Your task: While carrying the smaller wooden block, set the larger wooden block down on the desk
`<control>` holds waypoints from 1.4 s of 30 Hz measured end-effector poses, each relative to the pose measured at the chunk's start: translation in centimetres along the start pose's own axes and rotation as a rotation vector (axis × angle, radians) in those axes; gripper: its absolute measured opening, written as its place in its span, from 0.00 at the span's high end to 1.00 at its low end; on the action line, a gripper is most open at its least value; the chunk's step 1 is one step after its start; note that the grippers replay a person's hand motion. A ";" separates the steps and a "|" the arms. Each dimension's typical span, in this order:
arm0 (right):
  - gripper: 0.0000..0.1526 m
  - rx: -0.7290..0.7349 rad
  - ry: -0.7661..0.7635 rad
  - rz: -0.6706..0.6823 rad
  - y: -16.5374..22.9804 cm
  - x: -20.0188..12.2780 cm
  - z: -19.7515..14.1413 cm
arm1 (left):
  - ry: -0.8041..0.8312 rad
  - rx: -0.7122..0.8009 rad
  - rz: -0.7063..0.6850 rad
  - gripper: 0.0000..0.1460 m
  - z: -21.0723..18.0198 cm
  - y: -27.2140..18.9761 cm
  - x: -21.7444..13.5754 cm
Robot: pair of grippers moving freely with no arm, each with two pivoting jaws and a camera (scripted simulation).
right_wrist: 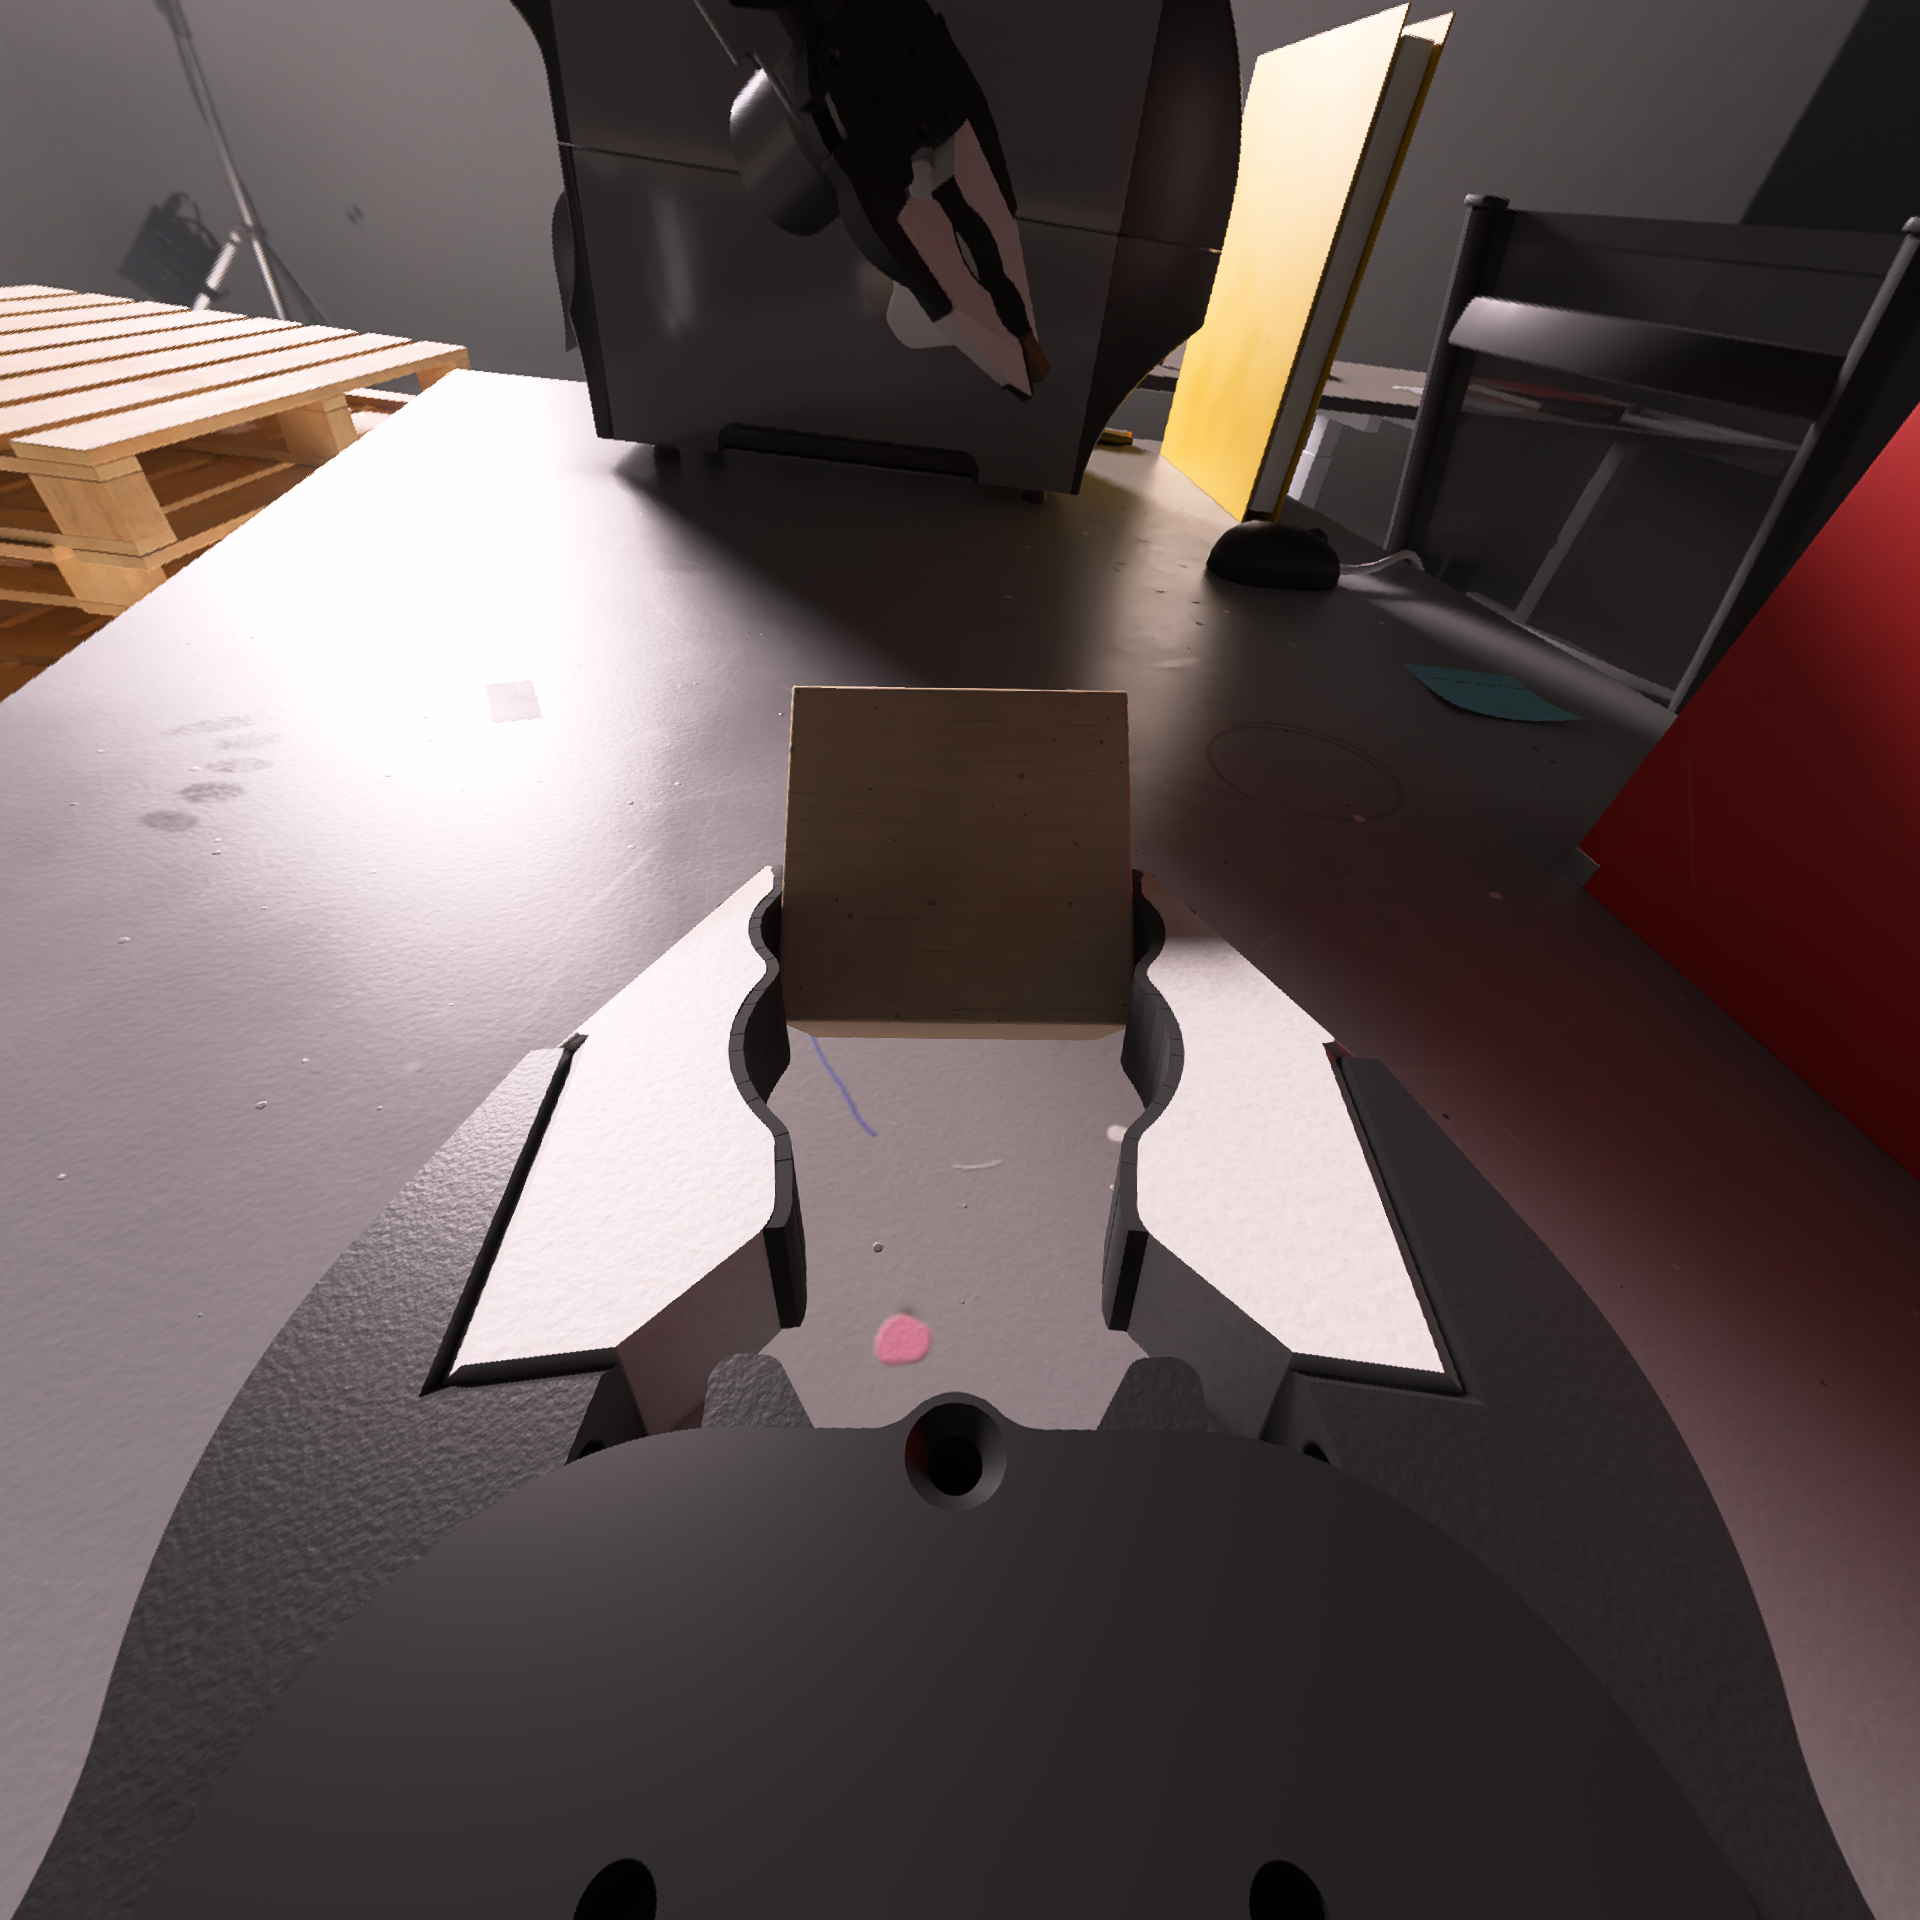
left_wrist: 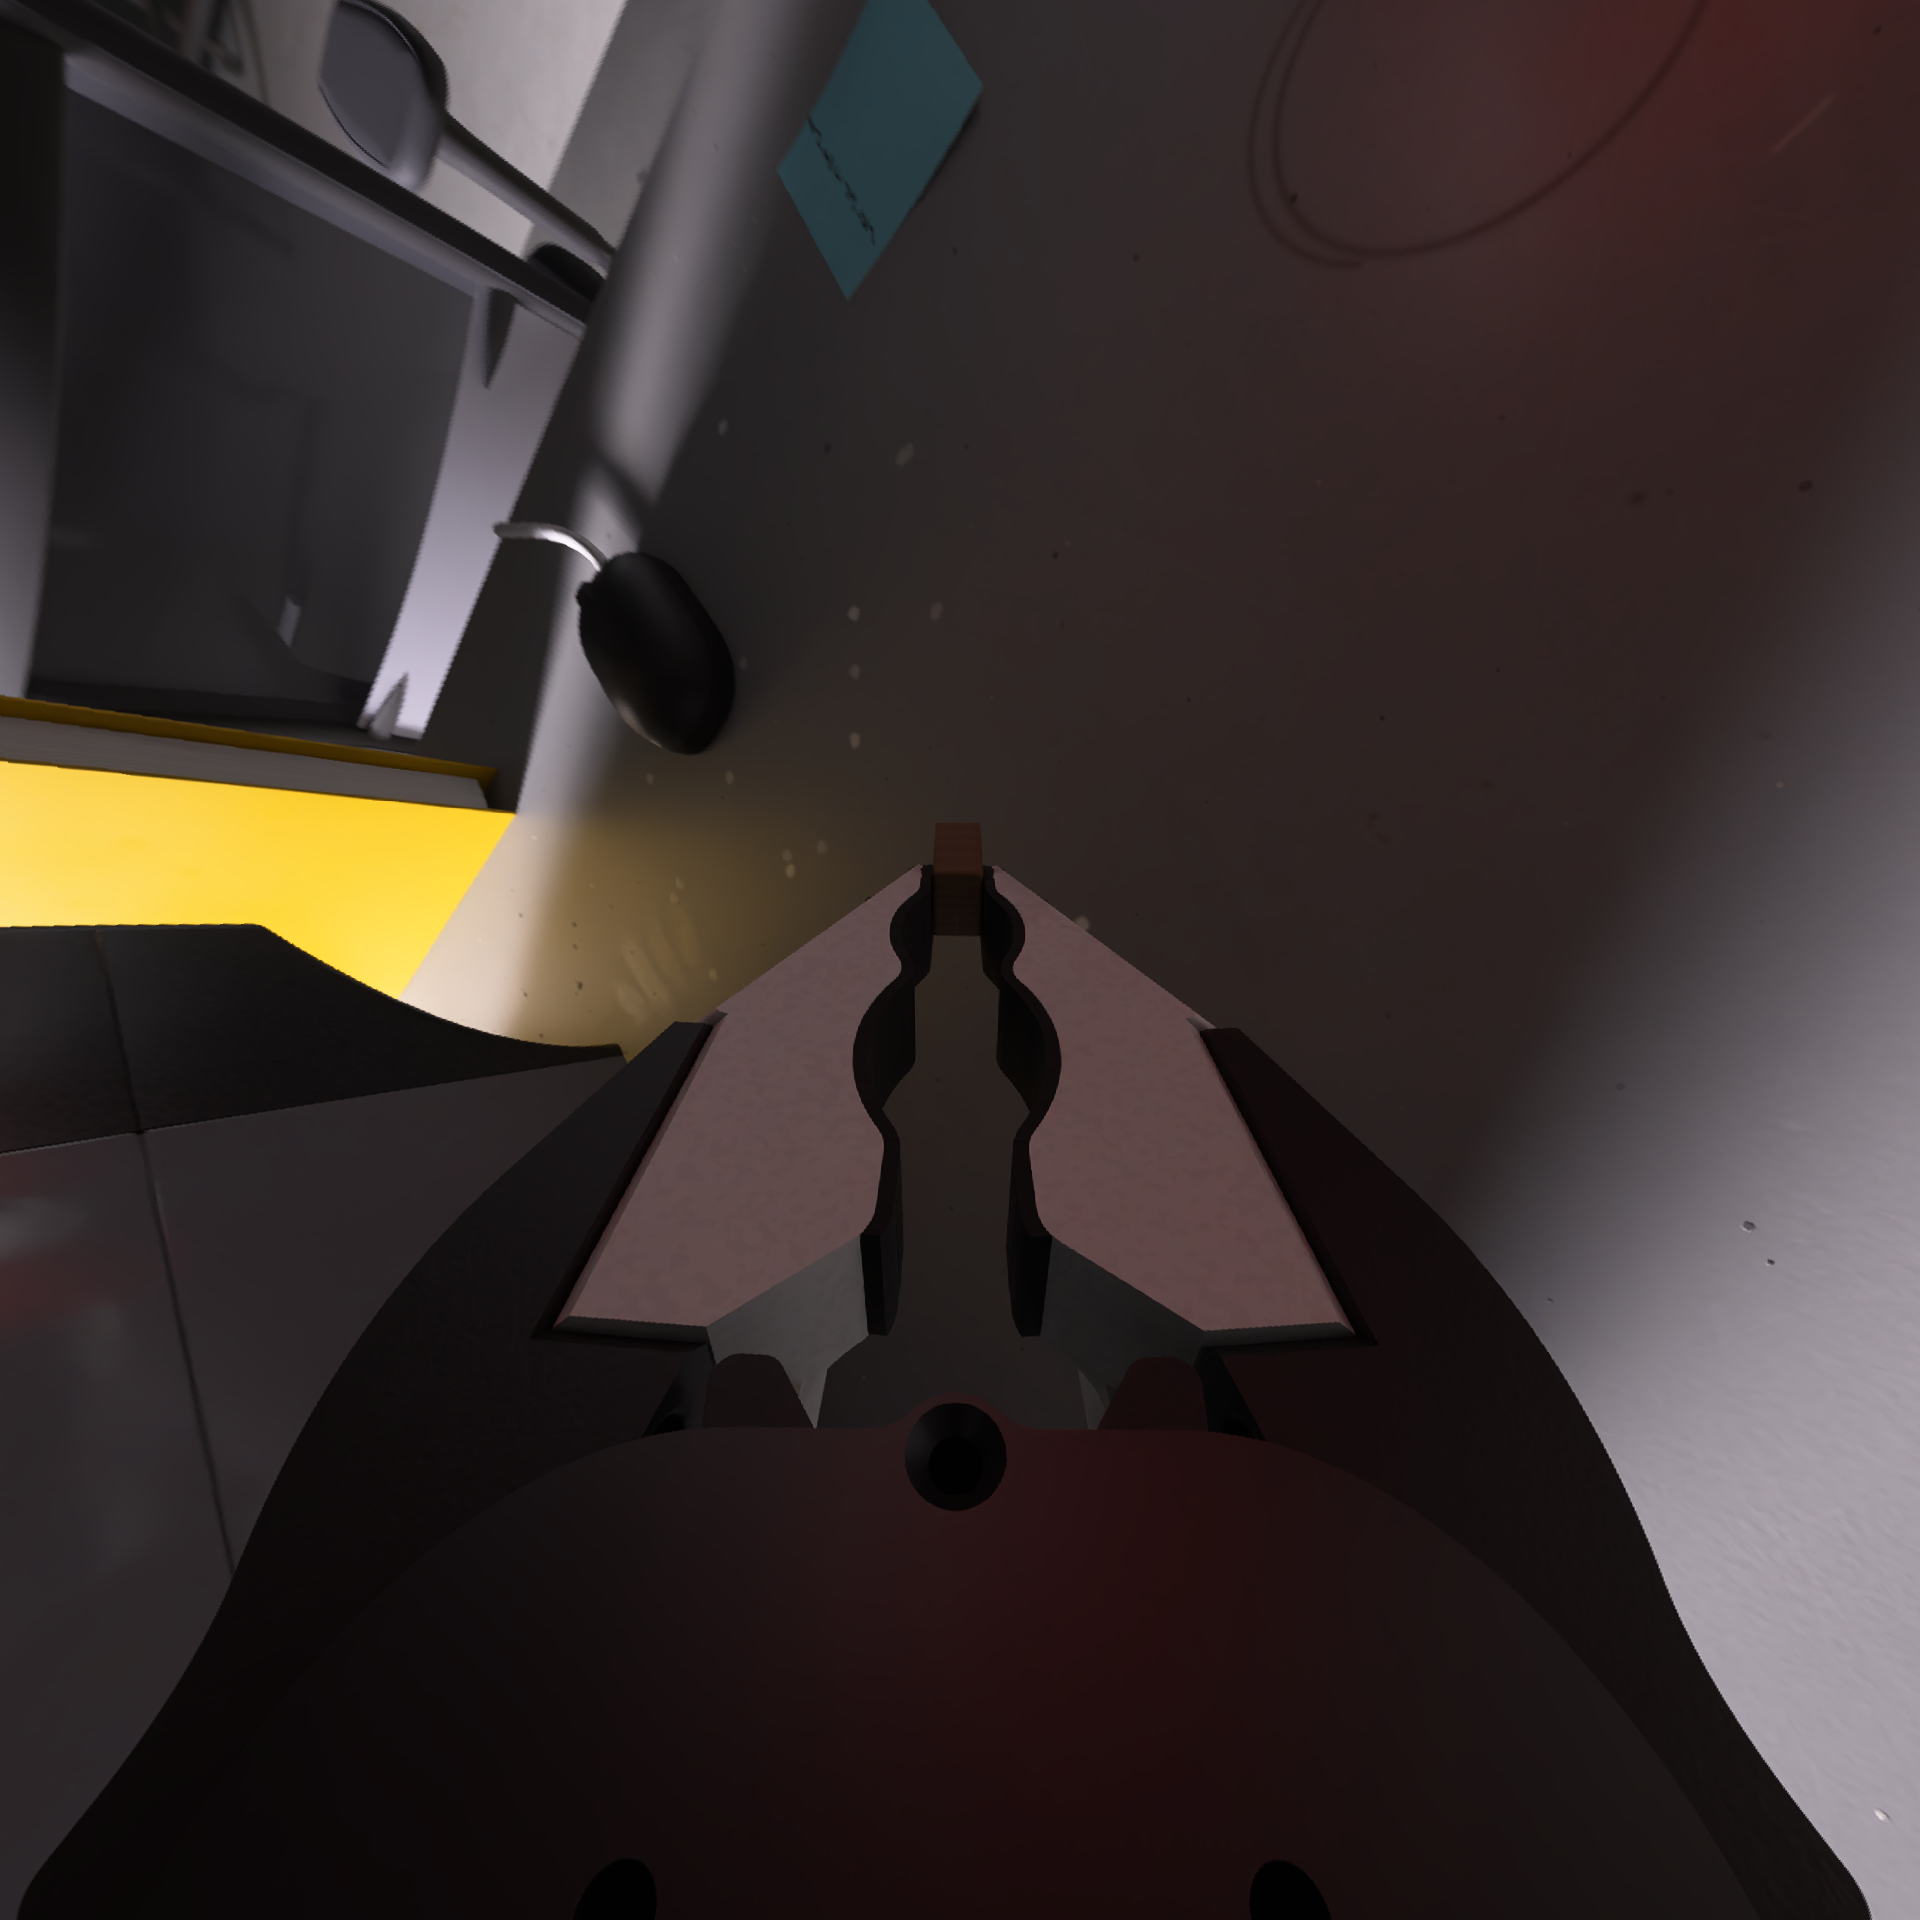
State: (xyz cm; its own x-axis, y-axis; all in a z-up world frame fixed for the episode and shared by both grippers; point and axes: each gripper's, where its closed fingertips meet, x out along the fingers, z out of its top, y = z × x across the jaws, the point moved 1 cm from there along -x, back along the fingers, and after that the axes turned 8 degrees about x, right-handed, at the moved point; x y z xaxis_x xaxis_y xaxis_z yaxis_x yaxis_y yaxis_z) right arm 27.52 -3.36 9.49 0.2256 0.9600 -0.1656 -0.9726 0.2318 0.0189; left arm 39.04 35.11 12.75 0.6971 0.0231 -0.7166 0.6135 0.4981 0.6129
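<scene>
Left tool is pinched tight on the smaller wooden block, right at the fingertips, hanging above the bench with the black mouse off to one side. Over on the other side, the right tool has the larger wooden block clamped between its fingers, tilted, low over the bench; whether its bottom edge touches yet, I can't tell. Here's the danger: that small block is held by only a sliver, so any jolt on the left could let it slip out. And on the right, if the fingers part while the big block is tipped or off the surface, it may drop on an edge and tumble toward the red panel.
</scene>
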 end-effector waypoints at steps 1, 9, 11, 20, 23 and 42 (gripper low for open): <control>0.58 0.000 0.000 0.000 0.0 0.0 0.0 | -0.010 0.002 0.012 0.95 0.1 0.2 -0.2; 0.58 0.000 -0.003 -0.002 0.0 0.0 0.1 | -0.059 0.038 0.117 0.95 1.2 2.4 -3.7; 0.58 0.001 -0.004 -0.003 0.0 0.0 0.1 | -0.065 0.051 0.144 0.95 1.7 2.9 -4.9; 0.58 -0.003 -0.006 -0.005 0.0 -0.1 0.1 | -0.087 0.102 0.183 0.95 3.1 3.9 -8.4; 0.58 -0.005 -0.004 -0.007 0.0 0.0 0.1 | -0.095 0.099 0.259 0.95 3.7 4.9 -8.8; 0.58 0.130 0.436 -0.066 -1.5 0.5 -5.5 | -0.229 0.127 0.536 0.95 10.3 8.1 -13.1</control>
State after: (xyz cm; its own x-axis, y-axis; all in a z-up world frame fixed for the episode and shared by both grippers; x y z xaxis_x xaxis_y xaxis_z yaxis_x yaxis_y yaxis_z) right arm 28.81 -4.08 3.90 0.2149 0.7932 -0.5698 -0.9354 0.3350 0.1135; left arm 38.73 29.96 30.52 0.9754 0.0481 -0.2152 0.1839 0.3610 0.9143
